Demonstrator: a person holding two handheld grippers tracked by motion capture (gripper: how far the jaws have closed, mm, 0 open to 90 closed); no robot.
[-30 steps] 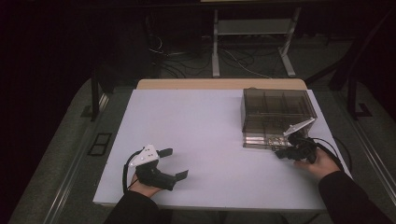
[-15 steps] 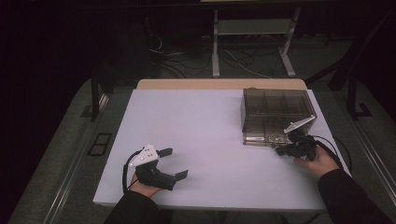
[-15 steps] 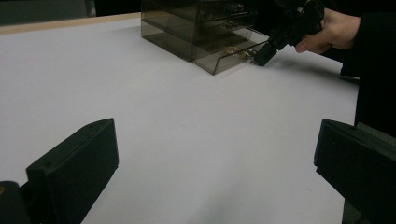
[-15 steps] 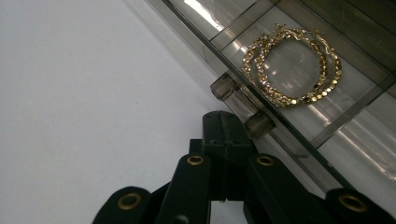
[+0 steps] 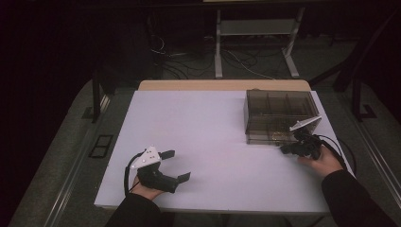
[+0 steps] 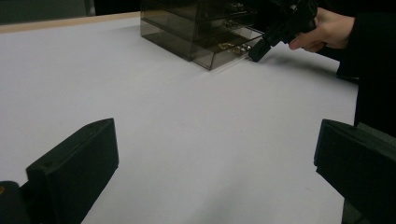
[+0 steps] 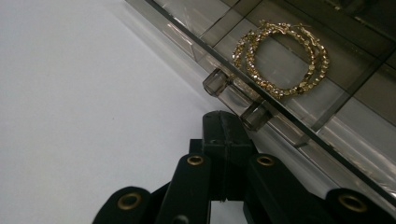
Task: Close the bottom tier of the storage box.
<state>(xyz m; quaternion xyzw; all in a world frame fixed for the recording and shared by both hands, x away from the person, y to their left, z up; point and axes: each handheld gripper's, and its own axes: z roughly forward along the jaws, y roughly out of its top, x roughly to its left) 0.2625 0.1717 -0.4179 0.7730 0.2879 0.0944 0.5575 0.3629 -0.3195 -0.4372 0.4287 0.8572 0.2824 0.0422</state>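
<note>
Holding a gripper in each hand, we work over a white surface (image 5: 217,142). Our left gripper (image 5: 177,165) sits at the lower left of the high view, its jaws spread wide with nothing between them; in the left gripper view the two black jaws stand far apart at the bottom corners, bare surface between.

Our right gripper (image 5: 286,150) is at the right of the high view, just in front of a smoky transparent drawer box (image 5: 279,111) that stands at the right side of the surface. In the right gripper view its jaws are pressed together with nothing visible between them, their tip just beside one of two small clear knobs (image 7: 215,82) on the front of the lowest drawer (image 7: 299,112). Whether the tip touches the nearer knob we cannot tell.

That drawer stands pulled out a little from the box. Inside it lies a pair of gold hoop earrings (image 7: 285,58), overlapping one another, in a divided compartment at the upper right of the right gripper view. Our right hand (image 6: 322,29) appears at the upper right of the left gripper view.
</note>
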